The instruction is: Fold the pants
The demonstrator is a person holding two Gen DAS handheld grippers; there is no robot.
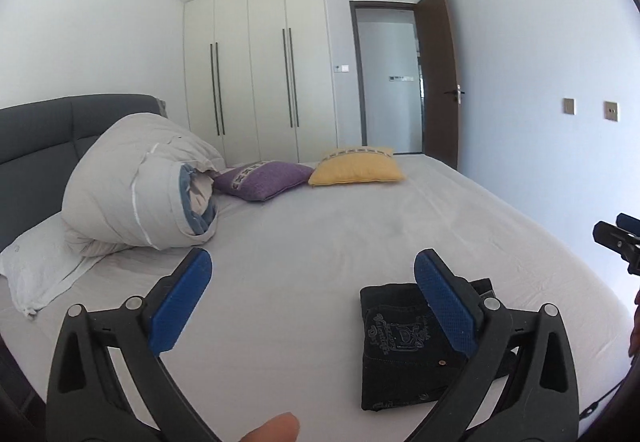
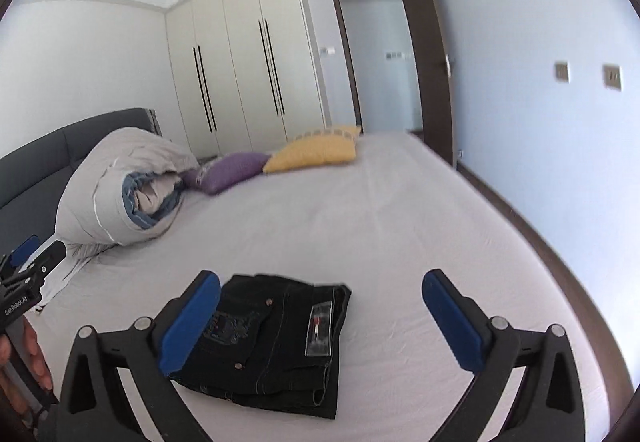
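A: Where are the pants (image 2: 276, 338) found?

B: They are laid on the grey bed sheet (image 2: 360, 226), folded into a compact dark bundle. An embroidered pocket and a label strip are turned upward. In the right wrist view the bundle is seen below and between the spread fingers, closer to the left one; in the left wrist view it is partly covered by the right-hand finger.

A: Is anything gripped?

B: Nothing. The right gripper (image 2: 320, 322) is held above the bed with its jaws spread wide, and no cloth is touched by the blue pads (image 2: 190, 326). The left gripper (image 1: 312, 302) is likewise wide open and empty, raised over bare sheet beside the bundle. A fingertip is seen at the bottom edge of the left view.

A: What is placed further out?

B: A rolled-up duvet (image 1: 140, 182) is heaped against the dark grey headboard (image 1: 36, 138), with a white pillow (image 1: 36, 270) beneath it. A purple cushion (image 1: 264, 178) and a yellow cushion (image 1: 356, 166) are set side by side at the far edge of the bed. Behind them a cream wardrobe (image 1: 256, 70) and an open brown door (image 1: 440, 74) are seen.
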